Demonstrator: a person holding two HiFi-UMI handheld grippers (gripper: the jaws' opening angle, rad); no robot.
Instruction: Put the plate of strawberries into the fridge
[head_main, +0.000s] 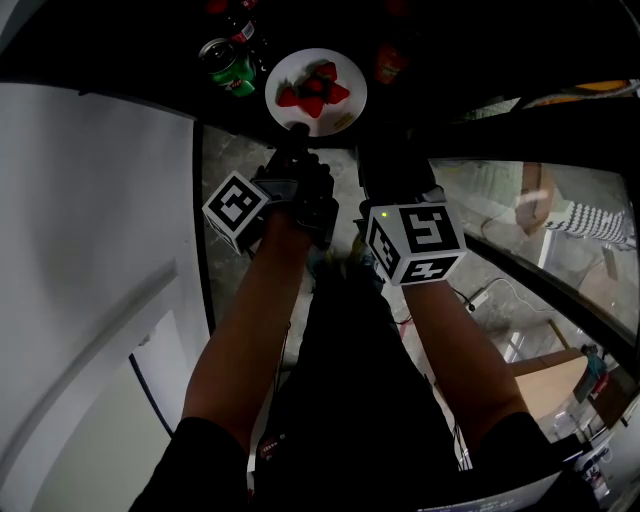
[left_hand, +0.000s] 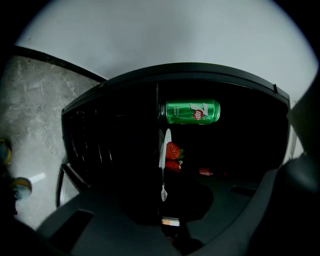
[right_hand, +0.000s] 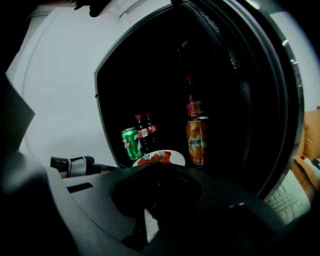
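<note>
Plate (head_main: 295, 68) of strawberries (head_main: 315, 88): inside dark fridge (right_hand: 150, 75), just beside green can (head_main: 228, 68). Round, white, glossy; berries red, seed-pitted, green-leafed, heaped mid-plate. My left tool (head_main: 298, 135) clamped on near rim, thin edge between the jaws. My right tool (right_hand: 159, 170): jaws together, nothing held, near plate

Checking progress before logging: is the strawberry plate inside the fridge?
Inside: the plate sits in the fridge beside the green can.
</note>
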